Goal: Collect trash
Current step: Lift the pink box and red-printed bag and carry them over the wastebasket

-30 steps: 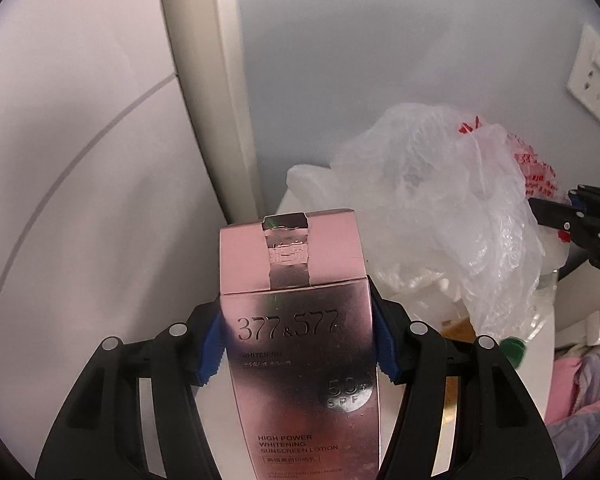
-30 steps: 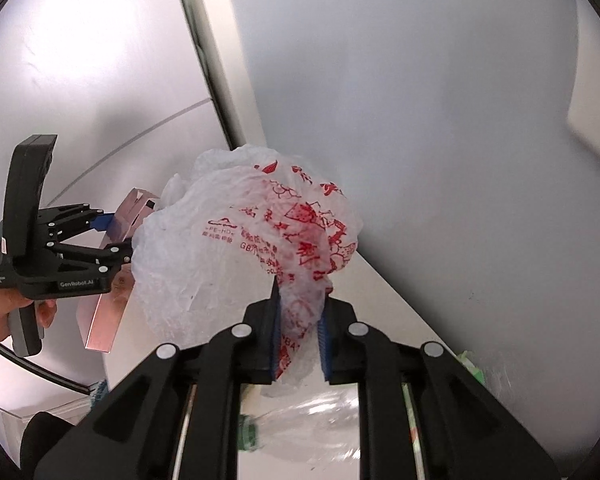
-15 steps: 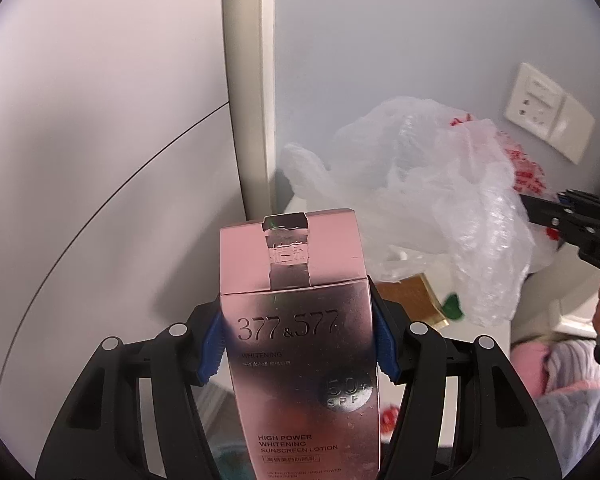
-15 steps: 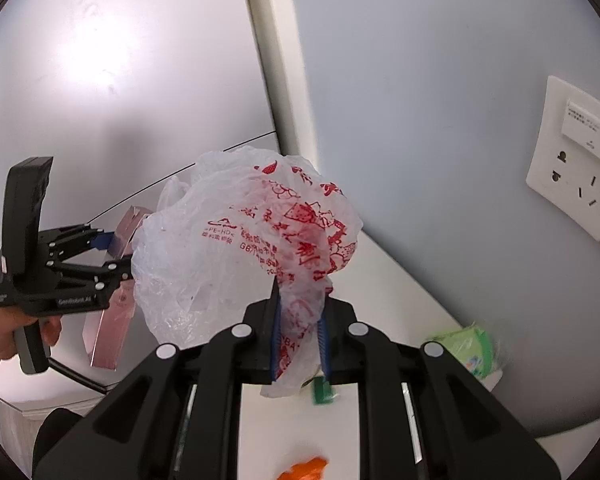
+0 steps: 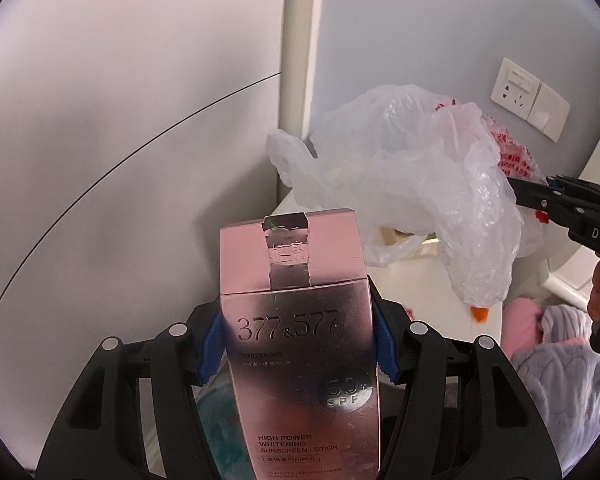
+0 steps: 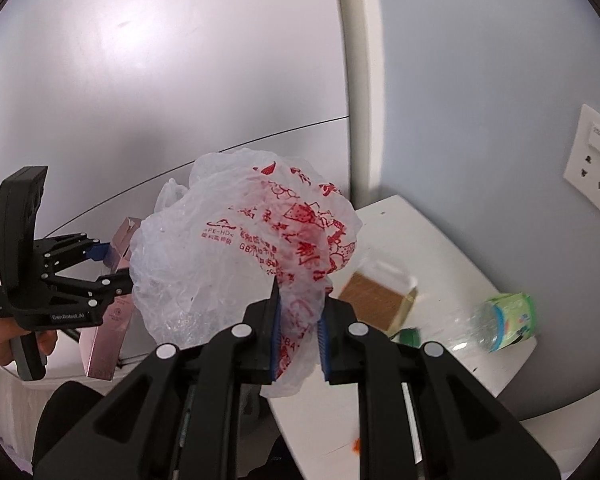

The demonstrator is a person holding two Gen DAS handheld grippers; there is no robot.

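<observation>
On the left, the left hand-held gripper is clamped on a pink sunscreen lotion box, blue pads pressed to its two narrow sides, the box standing up between the fingers with its taped top flap away from the camera. From the right wrist view that box hangs in the air beside the bag, clear of the table.

In the middle, the right hand-held gripper pinches a fold of a thin, clear plastic bag printed in red. The bag balloons above the fingers, crumpled, and its mouth is not plainly visible; it may be bunched shut.

To the right, on the white table, lie a brown-topped carton, a clear plastic bottle with a green label on its side near the edge, and a small orange scrap.

The risk, as I judge it, is at the bag: with only one fold gripped and no open mouth presented, the box could strike the film and push it aside, or drop past it. The thin film could also slip or tear from the pads under the box's weight.
</observation>
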